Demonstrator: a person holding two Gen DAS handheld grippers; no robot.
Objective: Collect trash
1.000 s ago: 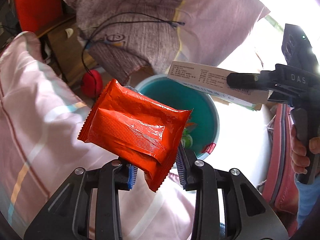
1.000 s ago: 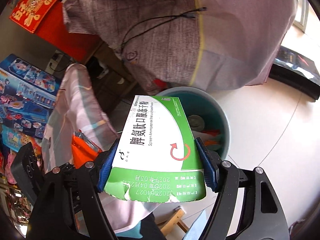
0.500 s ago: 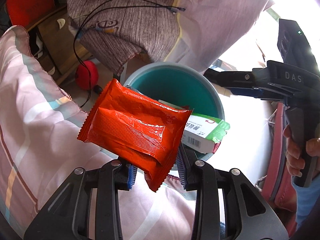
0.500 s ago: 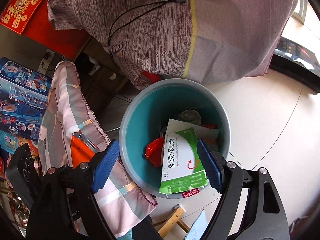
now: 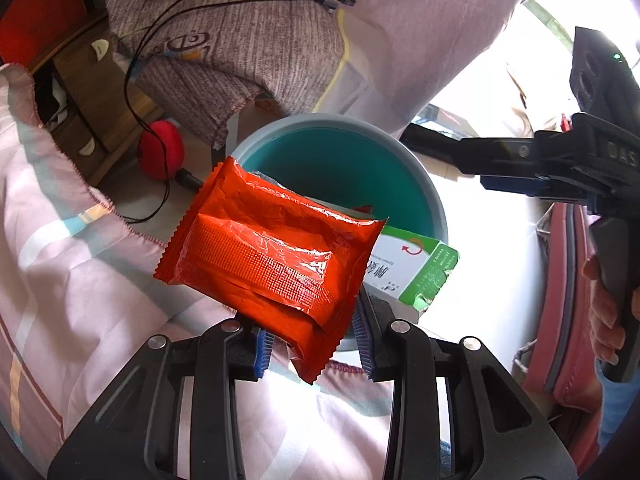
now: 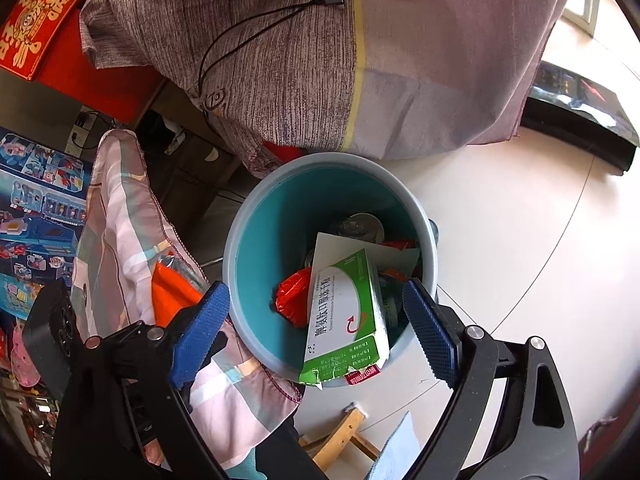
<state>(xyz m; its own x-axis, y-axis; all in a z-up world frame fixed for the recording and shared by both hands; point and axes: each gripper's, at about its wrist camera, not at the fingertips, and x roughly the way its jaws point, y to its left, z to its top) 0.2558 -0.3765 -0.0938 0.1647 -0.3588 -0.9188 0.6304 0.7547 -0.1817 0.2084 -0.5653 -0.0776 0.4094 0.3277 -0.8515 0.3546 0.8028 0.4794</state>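
My left gripper [image 5: 312, 342] is shut on an orange foil packet [image 5: 268, 252] and holds it in the air at the near left rim of a grey bin with a teal inside [image 5: 340, 160]. My right gripper [image 6: 316, 332] is open and empty above the bin [image 6: 256, 264]. A green and white medicine box [image 6: 344, 316] leans inside the bin against its near rim, on top of other trash, and also shows in the left wrist view [image 5: 412, 272]. The right gripper shows at the right of the left wrist view [image 5: 516, 168].
A pink checked quilt [image 5: 80, 280] lies left of the bin. A grey-purple cloth [image 6: 320, 60] with a black cable hangs behind it. A red ball [image 5: 160, 155] and wooden furniture stand at the back left. Pale tiled floor [image 6: 500, 240] lies to the right.
My right gripper opened and let go of the medicine box, which fell into the bin and came to rest against the rim. My left gripper moved closer to the bin with the packet.
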